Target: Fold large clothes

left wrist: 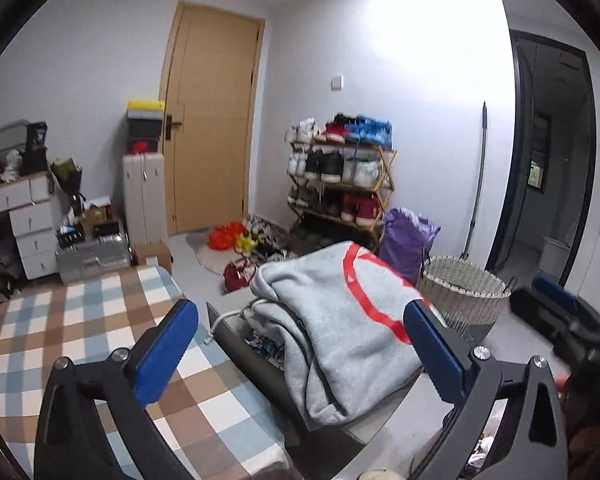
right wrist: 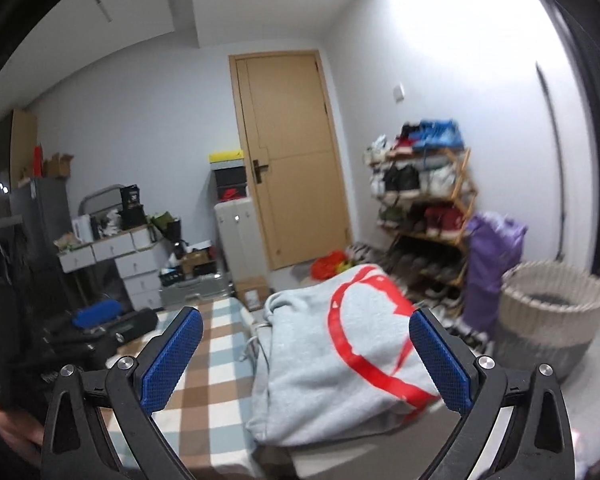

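I had both the left gripper (left wrist: 300,334) and the right gripper (right wrist: 306,342) spread wide and empty, raised clear of the folded grey sweatshirt (left wrist: 340,336) lying beside the checked bedcover (left wrist: 80,320).

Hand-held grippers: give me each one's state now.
Left hand-held gripper: open, holding nothing.
Right hand-held gripper: open, holding nothing; grey sweatshirt lies beyond it.

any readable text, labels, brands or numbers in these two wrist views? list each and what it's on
None can be read.
Grey hoodie: a red printed shape, no legible letters.
Black box on the white drawer unit: a pale mark, too small and blurred.
Stacked boxes beside the door: a red mark, unreadable.
Shoes on the shoe rack: any logos too blurred.
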The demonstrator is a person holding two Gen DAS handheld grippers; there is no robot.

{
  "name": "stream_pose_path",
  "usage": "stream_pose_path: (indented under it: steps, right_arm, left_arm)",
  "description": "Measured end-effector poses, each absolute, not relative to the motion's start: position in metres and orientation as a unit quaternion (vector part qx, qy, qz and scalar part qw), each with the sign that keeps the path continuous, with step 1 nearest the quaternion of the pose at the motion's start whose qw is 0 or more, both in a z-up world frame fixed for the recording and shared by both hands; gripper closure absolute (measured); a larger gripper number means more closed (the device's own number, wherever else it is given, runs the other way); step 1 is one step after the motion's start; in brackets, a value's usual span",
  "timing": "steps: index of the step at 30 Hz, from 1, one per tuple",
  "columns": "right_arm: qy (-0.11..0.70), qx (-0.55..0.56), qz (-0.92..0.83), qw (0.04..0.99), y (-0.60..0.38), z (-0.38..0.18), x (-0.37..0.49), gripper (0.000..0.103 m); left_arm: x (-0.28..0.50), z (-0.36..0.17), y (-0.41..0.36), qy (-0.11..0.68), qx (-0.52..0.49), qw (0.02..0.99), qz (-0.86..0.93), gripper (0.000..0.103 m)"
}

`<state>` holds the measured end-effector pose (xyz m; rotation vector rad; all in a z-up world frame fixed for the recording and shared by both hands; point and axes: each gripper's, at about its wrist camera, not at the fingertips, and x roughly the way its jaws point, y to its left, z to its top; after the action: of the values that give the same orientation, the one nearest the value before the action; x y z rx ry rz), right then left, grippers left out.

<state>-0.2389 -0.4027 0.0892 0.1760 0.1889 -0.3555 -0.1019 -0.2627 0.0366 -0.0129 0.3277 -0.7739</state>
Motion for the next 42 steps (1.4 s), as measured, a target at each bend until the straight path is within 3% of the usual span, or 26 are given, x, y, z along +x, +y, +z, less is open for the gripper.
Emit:
stream_pose_path:
  steps: [14, 42]
  right_arm:
    - [0.096, 0.061, -0.22, 0.969, -0.354, 0.073, -0.3, 0.0]
    - [0.085, 0.105, -0.22, 0.966, -0.356, 0.061, -0.306, 0.0]
  left_arm:
    - [-0.128, 0.024, -0.254, 0.148, -0.011, 0.92, -0.363, 0.002]
    - [-0.14, 0.011, -0.255, 0.154, 0.006, 0.921, -0.358, 0.002]
